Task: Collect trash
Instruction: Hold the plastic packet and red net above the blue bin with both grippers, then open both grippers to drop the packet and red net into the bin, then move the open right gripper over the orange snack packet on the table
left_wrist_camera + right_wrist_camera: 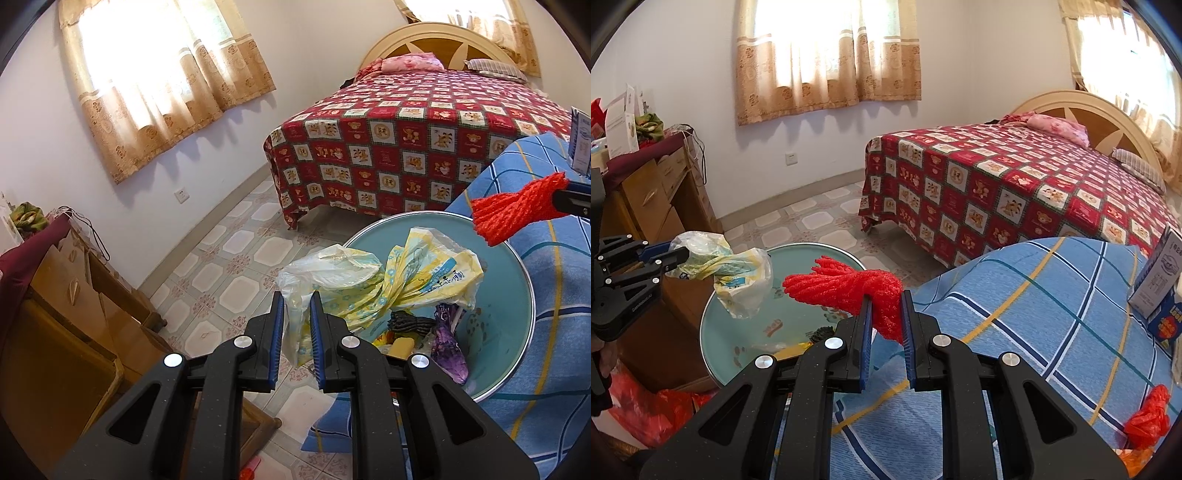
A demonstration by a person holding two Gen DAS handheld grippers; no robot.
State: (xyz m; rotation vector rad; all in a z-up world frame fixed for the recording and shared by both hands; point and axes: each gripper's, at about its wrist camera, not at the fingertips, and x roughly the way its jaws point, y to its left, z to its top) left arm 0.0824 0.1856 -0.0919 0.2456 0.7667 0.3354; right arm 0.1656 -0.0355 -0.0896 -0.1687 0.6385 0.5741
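My left gripper (297,314) is shut on a crumpled yellow-and-white plastic bag (373,280), which hangs above a pale blue basin (498,280). In the basin lie a purple wrapper (448,345), a black bundle (410,321) and a yellow scrap (400,347). My right gripper (886,310) is shut on a red foam net sleeve (846,286), held over the basin's right rim (849,258). In the right wrist view the left gripper (679,258) and its plastic bag (742,284) are at the left. The red sleeve (517,206) also shows in the left wrist view.
The basin rests against a blue plaid blanket (1034,314) carrying cartons (1160,288) and a red plastic bag (1148,413). A wooden dresser (646,195) stands left, another red bag (653,406) below it. A bed with a red checked cover (1015,192) is beyond, tiled floor (229,273) between.
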